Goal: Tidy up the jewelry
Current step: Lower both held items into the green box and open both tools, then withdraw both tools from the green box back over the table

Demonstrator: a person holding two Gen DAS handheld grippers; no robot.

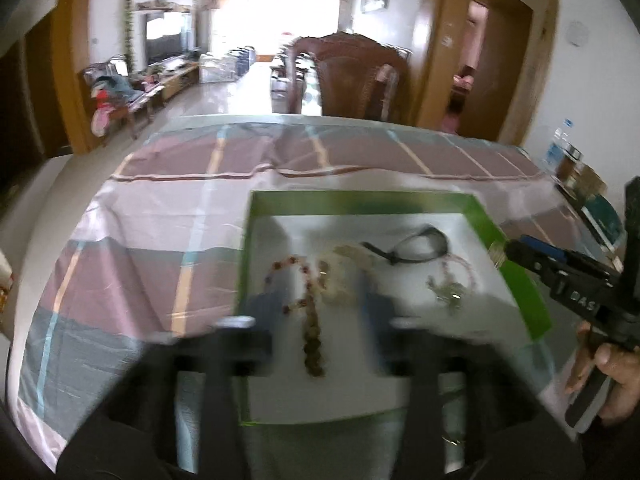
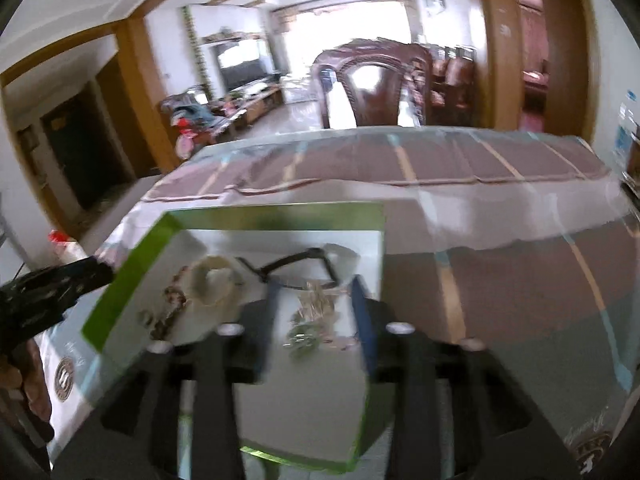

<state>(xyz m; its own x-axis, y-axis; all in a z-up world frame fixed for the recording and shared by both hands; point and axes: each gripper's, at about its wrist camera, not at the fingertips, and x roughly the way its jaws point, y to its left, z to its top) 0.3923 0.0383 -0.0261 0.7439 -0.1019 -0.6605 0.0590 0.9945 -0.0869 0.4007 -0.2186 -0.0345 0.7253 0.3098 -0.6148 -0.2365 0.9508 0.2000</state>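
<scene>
the left gripper (image 1: 316,300) hangs with jaws apart over the green tray (image 1: 532,300), above a brown bead strand (image 1: 310,320); rightward lie a pale bangle (image 1: 344,276), black cord (image 1: 416,244) and, perhaps, a pink necklace (image 1: 452,280); the right gripper (image 2: 320,312) gapes over the necklace.

A green-walled tray (image 1: 256,240) with a white floor holds jewelry: a reddish-brown bead strand (image 1: 308,312); a pale bangle (image 2: 212,280); a black cord (image 1: 416,246); a pinkish chain (image 1: 460,276).

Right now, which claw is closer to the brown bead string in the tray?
Left. The left claw straddles the brown bead string; the right claw hangs over the silver trinket, on the far side of the pale bangle.
</scene>
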